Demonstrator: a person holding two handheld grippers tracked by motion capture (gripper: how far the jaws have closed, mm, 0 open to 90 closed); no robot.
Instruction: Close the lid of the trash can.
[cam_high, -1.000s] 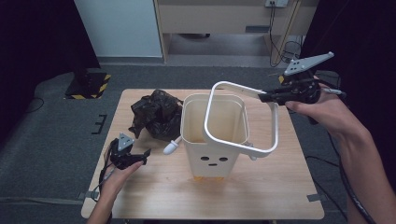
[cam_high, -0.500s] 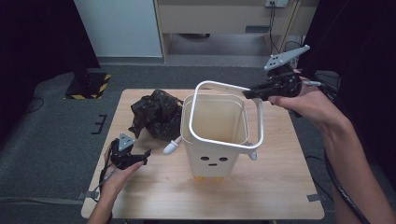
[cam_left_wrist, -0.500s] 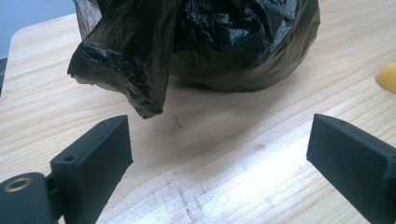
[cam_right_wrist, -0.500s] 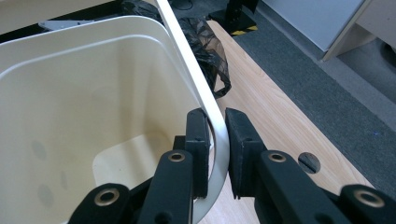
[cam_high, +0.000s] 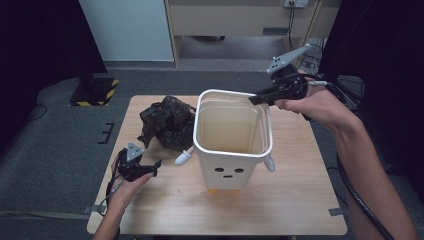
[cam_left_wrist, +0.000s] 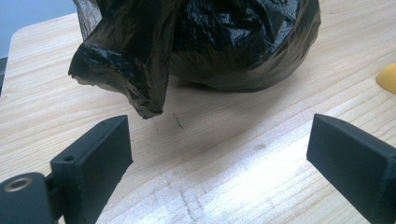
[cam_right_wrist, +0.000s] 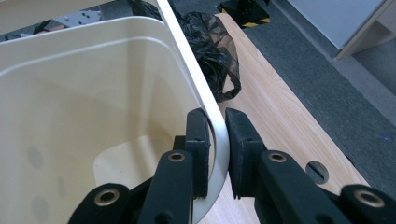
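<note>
Fitting a white ring (cam_high: 265, 131) onto a cream bin (cam_high: 231, 150) mid-desk (cam_high: 300, 210), right gripper (cam_right_wrist: 216, 140) clenched on the ring's far corner. Ring lying level on the rim, apparently seated; black bag (cam_high: 167, 122) left of the bin not yet lined. Left gripper (cam_left_wrist: 219, 154) released, resting near the bag. Ample bare wood in front; the bag close to the far edge.
</note>
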